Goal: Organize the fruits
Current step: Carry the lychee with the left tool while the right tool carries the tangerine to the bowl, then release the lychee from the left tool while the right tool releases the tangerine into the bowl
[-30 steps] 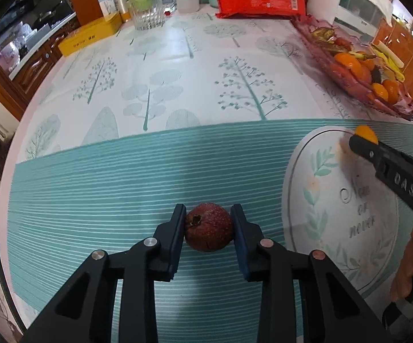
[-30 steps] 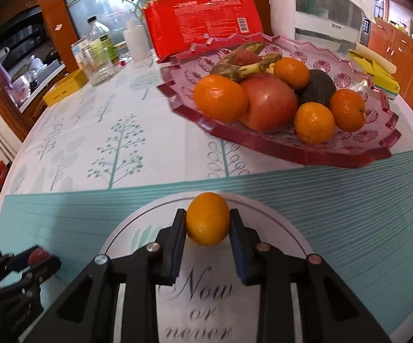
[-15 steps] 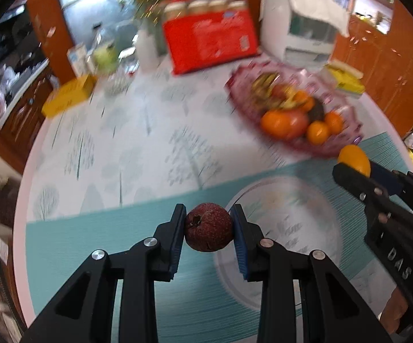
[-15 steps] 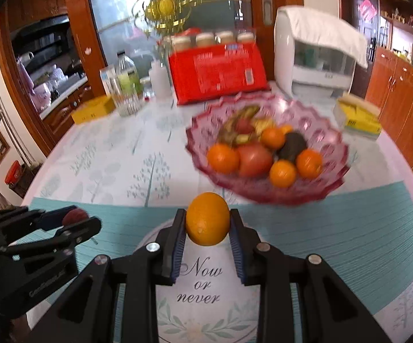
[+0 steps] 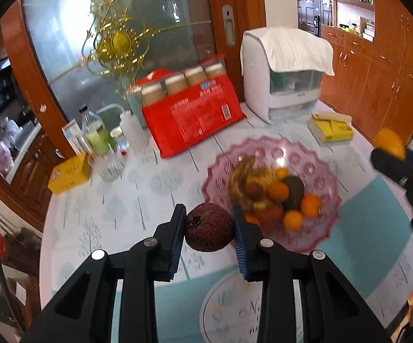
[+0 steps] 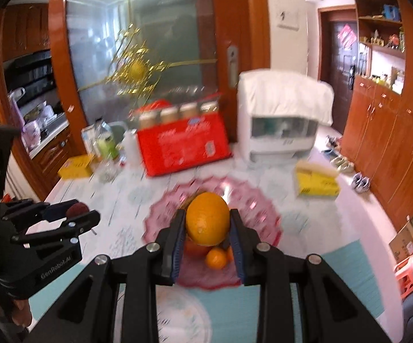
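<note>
Right wrist view is showing the right gripper (image 6: 206, 230) clamping an orange (image 6: 207, 218) above the pink fruit bowl (image 6: 266, 217) mid-table, while the "GenRobot.AI"-lettered left gripper (image 5: 208, 233) is pinching a dark red fruit (image 5: 208, 226) near the bowl's near-left rim.

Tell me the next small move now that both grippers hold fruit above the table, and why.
Probably carry both forward and lower them over the pink fruit bowl. The left gripper is shut on the dark red fruit, the right gripper on the orange, both clear of the table, and the bowl lies just ahead, already holding fruit.
</note>
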Motion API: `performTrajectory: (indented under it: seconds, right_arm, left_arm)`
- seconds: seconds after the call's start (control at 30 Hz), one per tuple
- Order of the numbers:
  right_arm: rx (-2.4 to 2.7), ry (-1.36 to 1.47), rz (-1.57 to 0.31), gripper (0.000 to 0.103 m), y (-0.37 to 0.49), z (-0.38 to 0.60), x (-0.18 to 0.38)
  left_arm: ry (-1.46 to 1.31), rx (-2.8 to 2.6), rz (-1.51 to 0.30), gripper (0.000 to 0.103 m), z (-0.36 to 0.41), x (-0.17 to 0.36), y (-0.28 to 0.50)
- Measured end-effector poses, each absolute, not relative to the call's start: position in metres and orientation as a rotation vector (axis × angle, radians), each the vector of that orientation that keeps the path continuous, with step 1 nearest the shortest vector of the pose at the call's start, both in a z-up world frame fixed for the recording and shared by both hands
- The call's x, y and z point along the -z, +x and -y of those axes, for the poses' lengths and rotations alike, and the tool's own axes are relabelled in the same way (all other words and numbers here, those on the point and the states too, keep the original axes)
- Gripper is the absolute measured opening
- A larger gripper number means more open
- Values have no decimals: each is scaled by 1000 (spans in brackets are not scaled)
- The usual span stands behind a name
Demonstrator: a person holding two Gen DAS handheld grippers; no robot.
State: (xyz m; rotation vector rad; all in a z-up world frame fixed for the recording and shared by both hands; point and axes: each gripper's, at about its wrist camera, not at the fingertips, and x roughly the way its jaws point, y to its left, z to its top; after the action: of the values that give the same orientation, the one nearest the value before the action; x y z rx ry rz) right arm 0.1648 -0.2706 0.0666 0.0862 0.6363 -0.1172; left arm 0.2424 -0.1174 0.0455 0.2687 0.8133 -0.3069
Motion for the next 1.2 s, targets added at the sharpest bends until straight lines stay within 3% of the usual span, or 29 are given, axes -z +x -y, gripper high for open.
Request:
performTrajectory:
  seconds: [0.27,0.93,1.0,1.07,1.13,1.2]
  right_arm:
    - [137,93,-647,30,204,302,-64]
    - [101,94,-912,30,276,315,44]
    - [92,78,-927,30,278,312,49]
    - [85,68,-935,31,279,310,52]
    - [73,62,-933,34,279,309,54]
    - [71,58,-926,41,278,308,54]
  left_arm:
    - [279,272,-827,30,153,-35,276]
    - [231,233,-1031,31,183,62,336]
    - [235,229,-1032,37,183,65,337]
    - [236,221,-1028,62,182,66,338]
    - [239,214,-1012,75,182,65,338]
    - [246,208,-1007,79,181,65,338]
